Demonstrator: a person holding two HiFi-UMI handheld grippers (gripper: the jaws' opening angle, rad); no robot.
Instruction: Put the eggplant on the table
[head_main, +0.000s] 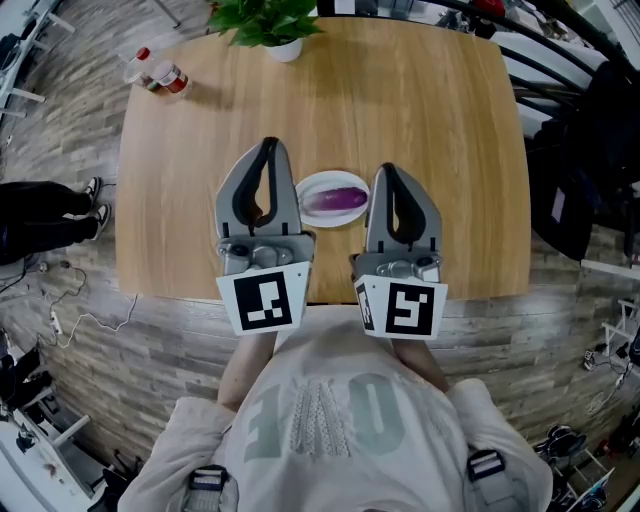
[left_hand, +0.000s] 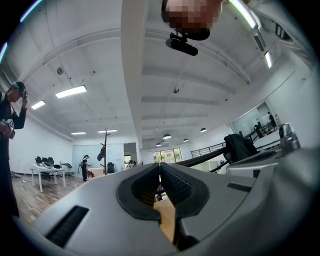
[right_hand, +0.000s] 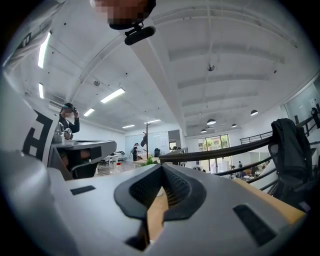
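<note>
I'm holding left gripper (head_main: 268, 148) and right gripper (head_main: 388, 170) pressed together, pinching nothing, at the near edge of the counter (head_main: 400, 100). Eggplant (head_main: 335, 199) is lying on the plate (head_main: 305, 185) between them. If bare counter is meant, I'm judging the move off the plate is left.

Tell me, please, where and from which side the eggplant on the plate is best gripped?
Grip its thick middle from above, closing across its short width. The eggplant lies flat, lengthwise left to right, on a shallow white plate, so a sideways approach would likely hit the rim.
</note>
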